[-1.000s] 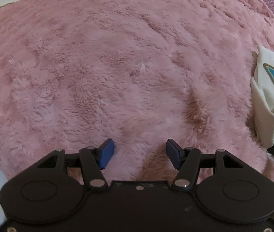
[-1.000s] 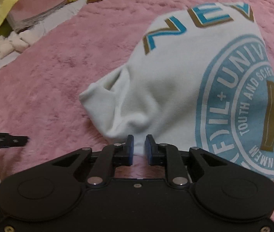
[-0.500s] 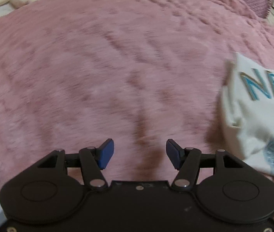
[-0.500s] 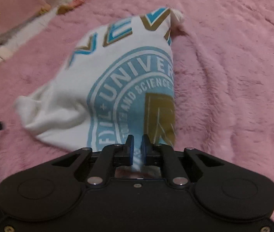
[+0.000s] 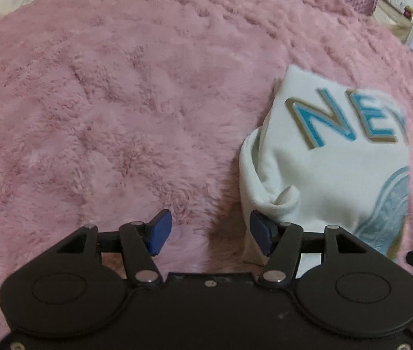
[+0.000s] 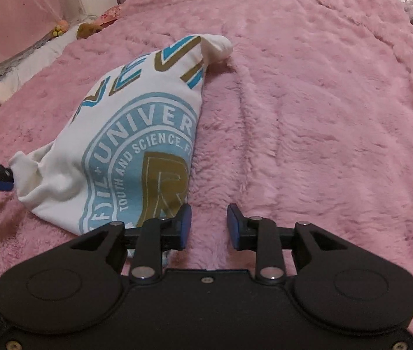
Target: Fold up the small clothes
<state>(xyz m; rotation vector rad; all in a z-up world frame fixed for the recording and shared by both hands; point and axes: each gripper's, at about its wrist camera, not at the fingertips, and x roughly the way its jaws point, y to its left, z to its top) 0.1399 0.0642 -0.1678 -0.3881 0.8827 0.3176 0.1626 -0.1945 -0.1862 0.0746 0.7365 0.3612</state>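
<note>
White printed shirt (image 6: 136, 145) laid on pink fleece blanket (image 6: 323, 116), half folded. Right gripper (image 6: 208, 227) parted, nothing held, shirt's folded edge just left of it. Left gripper (image 5: 211, 232) spread wide, empty, bunched sleeve (image 5: 264, 186) just ahead-right. Fabric judged light, soft, limp; best pinched at sleeve or hem corner.

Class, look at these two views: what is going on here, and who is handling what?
A person with a gripper in each hand is folding a white printed shirt on a pink fluffy blanket. The shirt lies partly folded, one side turned over along a straight edge. The right gripper is open beside that edge, holding nothing. The left gripper is open too, at the shirt's bunched corner.
</note>
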